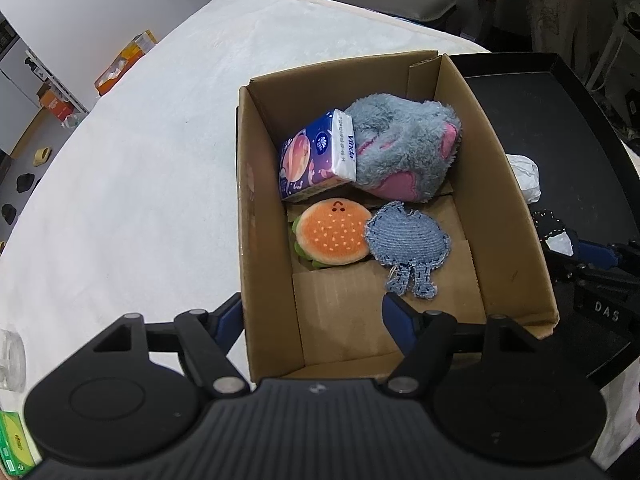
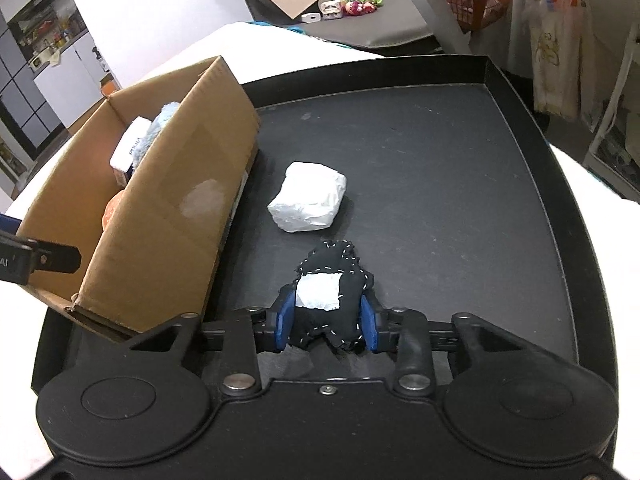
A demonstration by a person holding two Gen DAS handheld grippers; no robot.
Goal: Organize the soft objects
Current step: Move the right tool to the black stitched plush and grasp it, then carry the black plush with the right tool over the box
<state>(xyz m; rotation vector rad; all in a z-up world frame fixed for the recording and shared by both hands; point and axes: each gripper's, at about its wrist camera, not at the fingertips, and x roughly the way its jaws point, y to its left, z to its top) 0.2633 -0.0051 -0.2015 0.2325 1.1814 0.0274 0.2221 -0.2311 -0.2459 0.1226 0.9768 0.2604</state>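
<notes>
A cardboard box (image 1: 496,200) on the white cloth holds a grey-and-pink plush (image 1: 404,148), a tissue pack (image 1: 316,156), a burger plush (image 1: 334,236) and a denim toy (image 1: 408,244). My left gripper (image 1: 312,316) hovers open over the box's near left corner, one finger outside the wall and one inside, gripping nothing. On the black tray (image 2: 440,152) right of the box (image 2: 180,184), my right gripper (image 2: 326,324) is shut on a black stitched fabric toy (image 2: 332,276) with a white patch. A white wrapped packet (image 2: 308,200) lies just beyond it.
The tray's raised rim (image 2: 516,92) runs along its far and right sides. The box wall stands close to the left of the right gripper. Beyond the table are a dark surface with small items (image 2: 348,4) and an orange basket (image 2: 476,4).
</notes>
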